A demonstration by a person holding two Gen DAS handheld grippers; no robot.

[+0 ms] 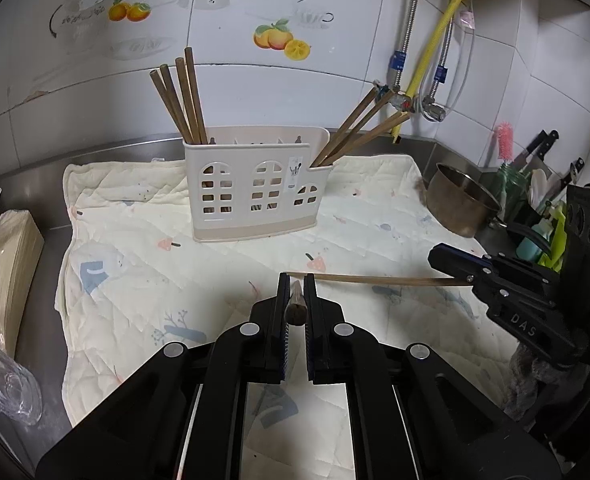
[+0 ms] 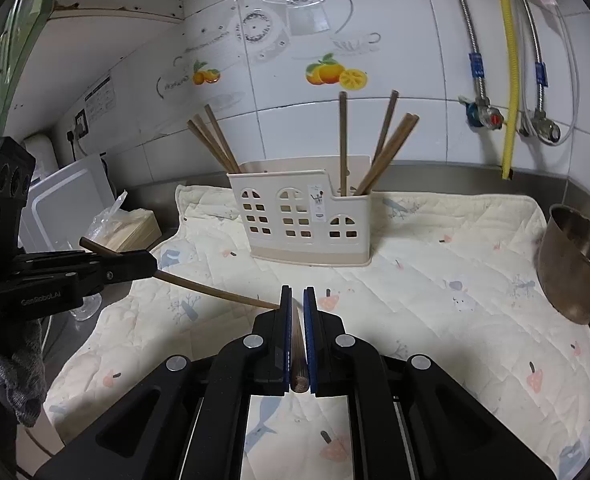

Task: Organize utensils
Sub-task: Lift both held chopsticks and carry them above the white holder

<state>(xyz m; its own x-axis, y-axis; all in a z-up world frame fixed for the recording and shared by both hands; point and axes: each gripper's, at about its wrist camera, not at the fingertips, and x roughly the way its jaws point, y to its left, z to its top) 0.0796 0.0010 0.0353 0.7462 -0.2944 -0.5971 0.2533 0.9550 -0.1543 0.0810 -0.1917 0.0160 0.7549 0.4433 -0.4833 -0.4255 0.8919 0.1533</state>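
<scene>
A cream utensil holder (image 1: 255, 188) with arched cut-outs stands on a quilted mat (image 1: 143, 280); it also shows in the right wrist view (image 2: 299, 220). Several brown chopsticks stand in its left end (image 1: 179, 100) and right end (image 1: 359, 128). My left gripper (image 1: 296, 284) is shut on a chopstick (image 1: 295, 308) lying along its fingers. My right gripper (image 2: 297, 294) is shut on another chopstick (image 2: 297, 344). The right gripper's chopstick shows in the left wrist view (image 1: 375, 279), pointing left just above the mat. The left gripper's chopstick shows in the right wrist view (image 2: 215, 292), its tip near my right fingers.
A steel pot (image 1: 461, 204) stands at the mat's right edge, also in the right wrist view (image 2: 575, 260). Knives and bottles (image 1: 535, 184) crowd the far right. A bagged stack of paper (image 1: 3, 264) and a white box (image 2: 63, 208) sit left. Pipes (image 1: 427, 60) run down the tiled wall.
</scene>
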